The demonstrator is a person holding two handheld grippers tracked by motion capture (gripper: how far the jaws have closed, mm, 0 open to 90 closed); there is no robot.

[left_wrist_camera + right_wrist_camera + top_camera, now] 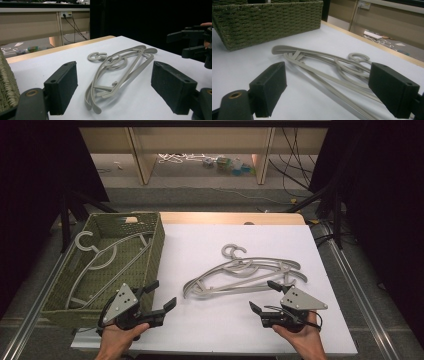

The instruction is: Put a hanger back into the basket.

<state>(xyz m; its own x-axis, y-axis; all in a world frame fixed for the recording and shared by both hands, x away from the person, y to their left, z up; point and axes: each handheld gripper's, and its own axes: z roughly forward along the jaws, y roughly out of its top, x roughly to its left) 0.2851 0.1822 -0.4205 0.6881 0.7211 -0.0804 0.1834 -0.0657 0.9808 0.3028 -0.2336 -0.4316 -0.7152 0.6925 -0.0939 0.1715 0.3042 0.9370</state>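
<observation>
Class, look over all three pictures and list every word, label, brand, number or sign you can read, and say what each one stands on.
None: no readable text in any view.
The grey hangers, the green woven basket and the white table top bear no lettering.
The left hand-held gripper and the right hand-held gripper show no markings.
The small items on the floor beyond the table are too blurred to read.

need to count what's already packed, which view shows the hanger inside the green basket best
The high view: it looks down into the woven basket, so the grey hanger inside it shows hook to bar. The right gripper view gives the basket's outer wall, its inside hidden. The left gripper view catches a strip of weave at its edge.
</observation>
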